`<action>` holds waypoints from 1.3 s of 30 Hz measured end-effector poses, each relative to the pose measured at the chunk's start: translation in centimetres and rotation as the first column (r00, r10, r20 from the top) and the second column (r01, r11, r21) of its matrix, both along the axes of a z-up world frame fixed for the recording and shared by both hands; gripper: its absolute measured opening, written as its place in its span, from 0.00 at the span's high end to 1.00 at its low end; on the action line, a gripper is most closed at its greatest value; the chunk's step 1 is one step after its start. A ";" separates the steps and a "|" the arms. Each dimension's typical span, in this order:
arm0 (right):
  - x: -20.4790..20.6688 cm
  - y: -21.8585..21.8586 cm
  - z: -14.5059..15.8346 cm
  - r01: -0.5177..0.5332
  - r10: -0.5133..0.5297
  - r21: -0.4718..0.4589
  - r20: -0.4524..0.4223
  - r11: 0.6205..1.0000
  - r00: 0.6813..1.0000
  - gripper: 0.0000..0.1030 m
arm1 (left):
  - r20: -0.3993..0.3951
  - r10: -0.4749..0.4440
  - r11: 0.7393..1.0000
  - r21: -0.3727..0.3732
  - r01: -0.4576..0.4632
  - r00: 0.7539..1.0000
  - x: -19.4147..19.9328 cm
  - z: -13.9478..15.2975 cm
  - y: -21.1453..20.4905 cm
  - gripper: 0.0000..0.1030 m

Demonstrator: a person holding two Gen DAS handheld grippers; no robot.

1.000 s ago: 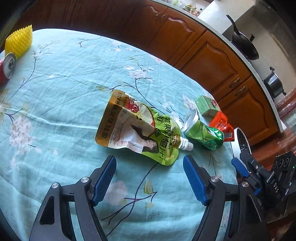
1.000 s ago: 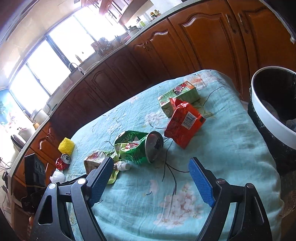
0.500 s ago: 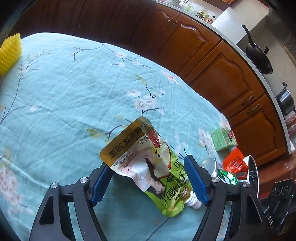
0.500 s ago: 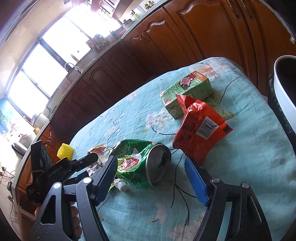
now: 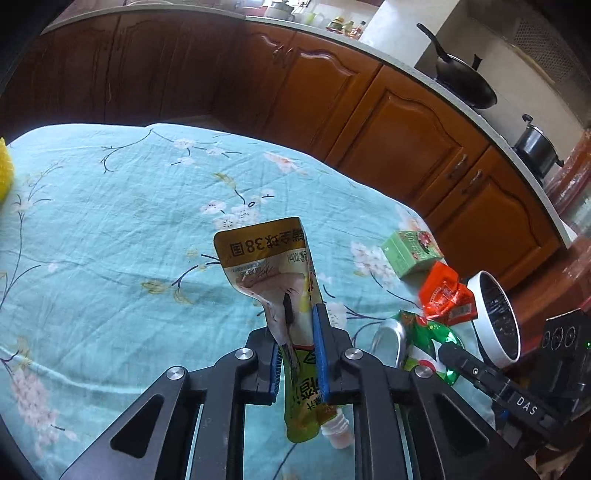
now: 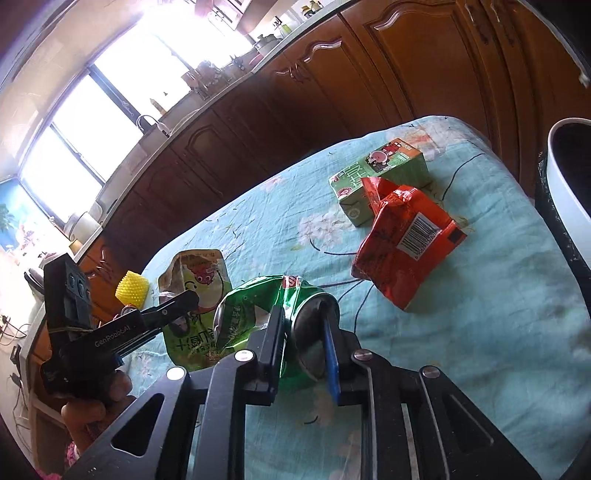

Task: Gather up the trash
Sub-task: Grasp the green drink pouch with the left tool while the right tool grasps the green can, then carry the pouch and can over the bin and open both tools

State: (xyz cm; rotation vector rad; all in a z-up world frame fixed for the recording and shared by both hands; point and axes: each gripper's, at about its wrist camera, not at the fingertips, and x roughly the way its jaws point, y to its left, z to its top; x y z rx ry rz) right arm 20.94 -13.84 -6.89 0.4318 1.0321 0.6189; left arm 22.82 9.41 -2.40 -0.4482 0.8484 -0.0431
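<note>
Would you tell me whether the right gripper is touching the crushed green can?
Touching: in the right wrist view the right gripper has just closed, both pads pressed against the crushed green can.

We're in a home kitchen, plainly: brown wooden cabinets (image 5: 406,140) with arched doors curve all along the wall under a pale counter (image 5: 369,44), and on it over there sit a black wok (image 5: 465,88) and a lidded pot (image 5: 535,147). By the bright window (image 6: 110,110) there's a faucet (image 6: 147,120) over the sink, with bottles (image 5: 347,27) and jars crowding the worktop. In front of me stands a table under a teal cloth (image 5: 110,221) printed with blossoms, very much a lived-in family room.
</note>
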 end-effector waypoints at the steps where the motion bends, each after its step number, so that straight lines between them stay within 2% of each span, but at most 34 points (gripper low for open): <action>1: -0.4 -0.3 0.2 0.000 0.000 0.001 0.005 1.000 1.000 0.81 | 0.007 -0.013 1.000 0.001 0.013 1.000 -0.4 0.3 -0.3 0.87; 8: -2.8 -3.6 2.0 0.033 -0.033 -0.003 0.048 0.999 0.998 0.81 | 0.043 -0.118 0.993 0.011 0.118 0.992 -3.3 2.7 -3.0 0.88; 16: -3.9 -9.6 2.8 0.145 -0.142 -0.034 0.080 0.989 0.987 0.81 | 0.071 -0.235 0.972 0.015 0.235 0.969 -4.0 4.6 -6.7 0.88; 27: -4.1 -16.5 4.0 0.281 -0.275 -0.039 0.112 0.959 0.955 0.81 | 0.062 -0.369 0.929 0.041 0.367 0.927 -1.9 5.0 -12.7 0.88; 39: -3.3 -21.6 4.8 0.374 -0.365 -0.046 0.139 0.926 0.921 0.81 | 0.063 -0.455 0.890 0.061 0.451 0.888 2.1 5.2 -18.0 0.88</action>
